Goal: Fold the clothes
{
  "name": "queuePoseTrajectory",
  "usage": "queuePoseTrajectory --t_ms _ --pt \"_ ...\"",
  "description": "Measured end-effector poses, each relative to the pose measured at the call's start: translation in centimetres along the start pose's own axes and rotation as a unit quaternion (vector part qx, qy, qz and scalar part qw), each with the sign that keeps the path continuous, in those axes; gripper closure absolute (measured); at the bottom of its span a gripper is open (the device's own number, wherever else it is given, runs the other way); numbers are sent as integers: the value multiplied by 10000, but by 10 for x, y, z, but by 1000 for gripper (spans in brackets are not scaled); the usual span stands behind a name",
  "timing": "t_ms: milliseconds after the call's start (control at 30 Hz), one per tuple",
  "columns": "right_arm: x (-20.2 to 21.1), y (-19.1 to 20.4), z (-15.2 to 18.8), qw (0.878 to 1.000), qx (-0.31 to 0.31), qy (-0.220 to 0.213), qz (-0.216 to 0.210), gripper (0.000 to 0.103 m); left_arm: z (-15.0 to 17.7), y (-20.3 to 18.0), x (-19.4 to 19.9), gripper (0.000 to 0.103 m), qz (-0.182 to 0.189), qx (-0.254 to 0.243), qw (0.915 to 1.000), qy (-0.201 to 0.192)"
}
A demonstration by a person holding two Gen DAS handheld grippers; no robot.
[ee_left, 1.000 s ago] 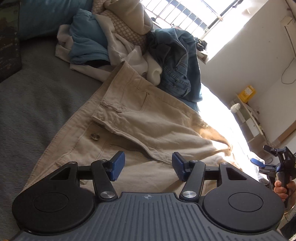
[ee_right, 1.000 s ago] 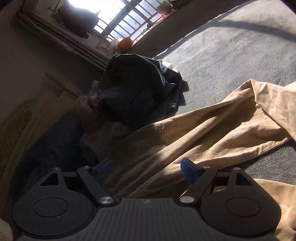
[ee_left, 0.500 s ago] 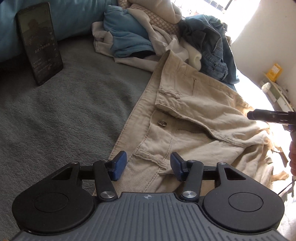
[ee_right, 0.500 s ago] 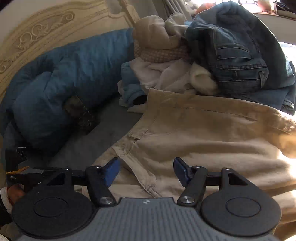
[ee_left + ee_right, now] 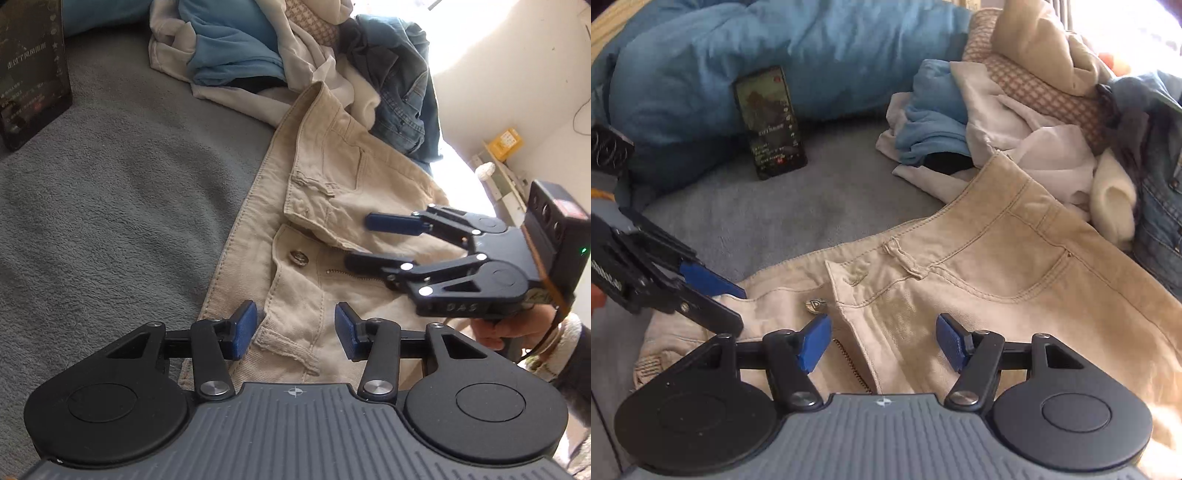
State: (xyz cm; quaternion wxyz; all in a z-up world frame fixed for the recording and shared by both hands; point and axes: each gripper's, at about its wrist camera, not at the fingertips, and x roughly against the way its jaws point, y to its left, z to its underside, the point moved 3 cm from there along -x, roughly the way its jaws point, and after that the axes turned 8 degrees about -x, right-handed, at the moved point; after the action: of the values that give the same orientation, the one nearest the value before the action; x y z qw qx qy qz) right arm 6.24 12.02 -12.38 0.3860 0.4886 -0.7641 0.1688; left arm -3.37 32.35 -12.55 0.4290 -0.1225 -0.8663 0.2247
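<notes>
Beige trousers [image 5: 369, 192] lie on the grey blanket [image 5: 110, 221] with the fly undone and the metal button [image 5: 297, 256] showing. My left gripper [image 5: 294, 328] hovers open just over the waistband near a belt loop. My right gripper [image 5: 360, 240] reaches in from the right, open, its tips above the fly by the button. In the right wrist view the trousers [image 5: 997, 266] fill the middle. There the right gripper [image 5: 883, 339] is open over the fly flap, and the left gripper [image 5: 737, 306] is open at the waistband's left end. Neither holds cloth.
A heap of unfolded clothes [image 5: 258, 55] lies behind the trousers, with blue jeans [image 5: 399, 92] at its right. A phone [image 5: 770, 123] leans against a blue duvet [image 5: 775, 55]. A hand [image 5: 506, 332] holds the right gripper. Bare grey blanket lies left of the trousers.
Both grippers have closed in on the trousers' waistband. The right gripper swung from the trouser leg round to the fly and now shows fully in the left wrist view. Both stayed open.
</notes>
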Motion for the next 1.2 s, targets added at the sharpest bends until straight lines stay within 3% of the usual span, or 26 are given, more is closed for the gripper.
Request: queuePoseTrajectory --t_ms 100,333,367,400,500,600,867,1200 --pt "-13 7 2 9992 304 1 264 54 -2 7 -1 58 203 186 9996 46" --pt "-18 10 3 9985 435 -129 296 57 -16 9 -31 61 436 466 9980 -6" --pt "-18 11 4 9984 465 -139 285 59 -17 7 -37 64 451 451 9980 10" --pt "-18 11 4 9983 494 -150 274 68 -18 3 -41 72 379 359 9986 -5" --pt "-19 11 4 9983 472 -207 276 82 -20 -4 -47 93 164 238 9995 -156" --pt "-17 10 1 9982 395 -325 308 93 -20 -5 -41 94 39 305 9983 -486" --pt "-17 10 -13 9985 53 -528 146 94 -26 3 -13 96 -190 431 9940 -990" --pt "-36 9 -10 9990 -194 -413 -15 90 -16 21 -33 94 -337 477 9958 -702"
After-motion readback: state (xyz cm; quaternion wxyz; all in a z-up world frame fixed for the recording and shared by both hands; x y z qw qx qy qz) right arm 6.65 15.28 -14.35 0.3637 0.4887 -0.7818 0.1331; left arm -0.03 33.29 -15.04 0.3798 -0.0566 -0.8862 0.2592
